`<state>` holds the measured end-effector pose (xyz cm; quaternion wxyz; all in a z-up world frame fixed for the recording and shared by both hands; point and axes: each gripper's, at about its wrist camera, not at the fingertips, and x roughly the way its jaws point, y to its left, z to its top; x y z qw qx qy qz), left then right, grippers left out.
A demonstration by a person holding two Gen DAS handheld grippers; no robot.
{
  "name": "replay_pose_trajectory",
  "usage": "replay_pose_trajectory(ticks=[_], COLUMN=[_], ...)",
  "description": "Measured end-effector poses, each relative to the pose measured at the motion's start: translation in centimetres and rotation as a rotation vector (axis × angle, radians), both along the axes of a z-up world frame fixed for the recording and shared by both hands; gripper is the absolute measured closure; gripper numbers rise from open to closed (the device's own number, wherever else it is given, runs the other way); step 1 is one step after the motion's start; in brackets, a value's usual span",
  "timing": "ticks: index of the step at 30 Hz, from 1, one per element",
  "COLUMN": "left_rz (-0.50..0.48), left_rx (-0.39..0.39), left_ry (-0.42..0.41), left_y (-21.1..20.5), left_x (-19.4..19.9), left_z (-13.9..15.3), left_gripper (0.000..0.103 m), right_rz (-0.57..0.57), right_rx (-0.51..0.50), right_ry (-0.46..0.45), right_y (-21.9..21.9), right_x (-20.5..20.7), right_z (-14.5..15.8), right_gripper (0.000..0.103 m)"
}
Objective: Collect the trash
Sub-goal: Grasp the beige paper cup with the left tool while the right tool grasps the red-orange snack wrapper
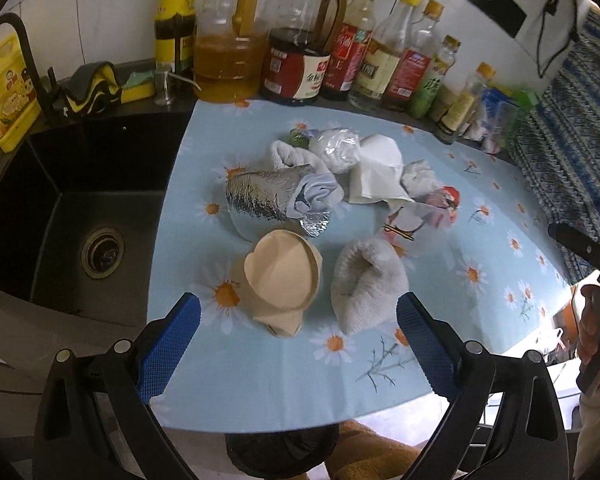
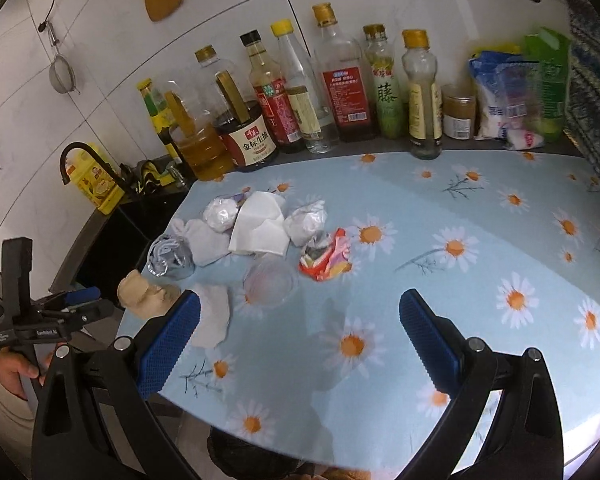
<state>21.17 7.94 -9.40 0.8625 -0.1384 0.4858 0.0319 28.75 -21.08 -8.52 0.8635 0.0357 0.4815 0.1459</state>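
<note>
Trash: loose pile mid-desk (image 1: 260,380); tan paper wad (image 1: 278,280) and grey wad (image 1: 366,280) lie nearest.
Left gripper (image 1: 298,344): jaws wide, holding nothing, facing both wads.
Right gripper (image 2: 300,340): jaws wide, empty, above bare cloth.
Risk: light wads may slide from closing jaws, perhaps into the sink (image 1: 84,216) at left.
Writing: soy bottle (image 2: 246,136) reads 金标生抽; green bottle (image 2: 386,96) shows 藤.

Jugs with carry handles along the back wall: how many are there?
2. An amber oil jug stands at the back corner of the sink. A dark soy-sauce jug stands beside it, on its right in the left wrist view. Another could be hidden behind them.
</note>
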Motion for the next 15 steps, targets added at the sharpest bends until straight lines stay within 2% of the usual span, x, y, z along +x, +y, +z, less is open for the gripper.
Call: replay_pose_trajectory(ticks=[8, 10, 15], left_rz=[0.028, 0.029, 0.037], left_rx=[0.033, 0.017, 0.010], left_ry=[0.053, 0.075, 0.104], left_y=[0.6, 0.7, 1.0], left_x=[2.4, 3.0, 4.3], left_z=[-2.3, -3.0, -4.3], left_gripper=[0.009, 0.016, 0.018], right_rz=[0.040, 0.044, 0.051], right_rx=[-0.002, -0.005, -0.022], right_ry=[0.067, 0.081, 0.111], right_y=[0.6, 0.7, 0.9], right_x=[4.7, 5.6, 7.8], right_z=[-3.5, -4.3, -6.3], right_gripper=[0.006, 0.007, 0.009])
